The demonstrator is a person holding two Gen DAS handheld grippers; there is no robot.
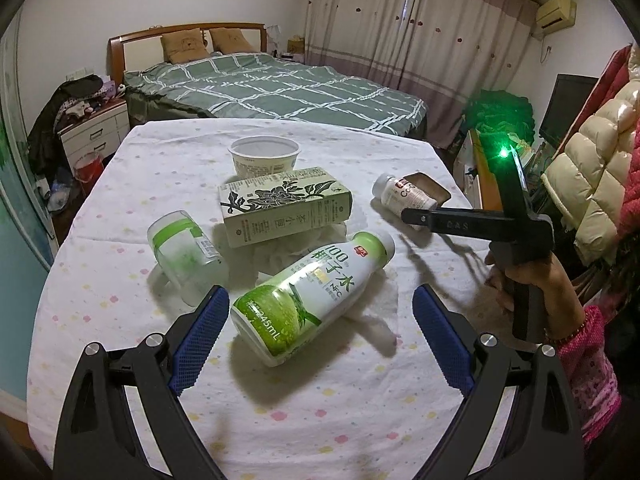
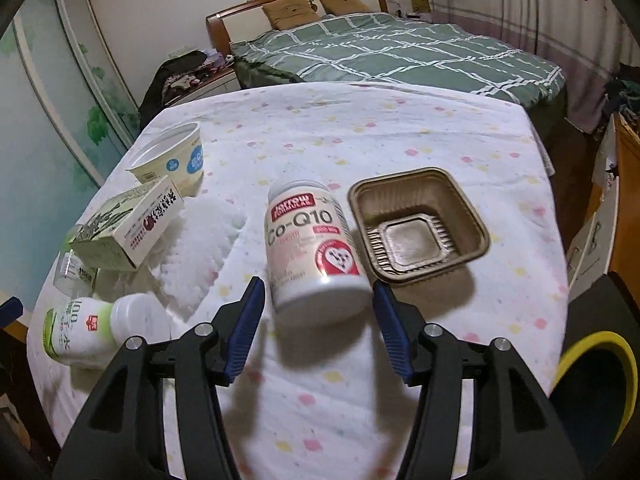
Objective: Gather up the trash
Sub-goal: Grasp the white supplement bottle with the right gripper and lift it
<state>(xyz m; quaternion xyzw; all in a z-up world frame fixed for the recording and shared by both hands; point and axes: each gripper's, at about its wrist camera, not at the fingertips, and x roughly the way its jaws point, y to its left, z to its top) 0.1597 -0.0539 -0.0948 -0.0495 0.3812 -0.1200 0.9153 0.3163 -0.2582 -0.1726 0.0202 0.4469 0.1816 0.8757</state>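
Trash items lie scattered on a table (image 1: 120, 360) covered with a white cloth bearing small pastel spots. Nearest the left gripper (image 1: 320, 344) is a green-and-white coconut water bottle (image 1: 308, 296), on its side, base toward the camera and resting partly on a crumpled white tissue (image 1: 288, 248). The left gripper's blue pads (image 1: 196, 340) stand wide apart, one on each side of the bottle's base, and neither pad touches it: released, nothing held. Behind the bottle lies a green-and-cream carton (image 1: 284, 208) with a flower print, and beyond that an upright, empty cream tub (image 1: 264, 158). A clear plastic bottle with a green band (image 1: 180, 248) lies to the left. In the right wrist view, the right gripper (image 2: 318, 332) sits just short of a white supplement bottle (image 2: 310, 244) marked Co-Q10, lying on its side; the jaws are parted to either side of the bottle's near end without pressing on it, so it is not gripped. Just beside this bottle, to its right, sits an empty brown square tray (image 2: 472, 216). A hand (image 1: 528, 280) in a pink sleeve grips the right tool's handle in the left wrist view.
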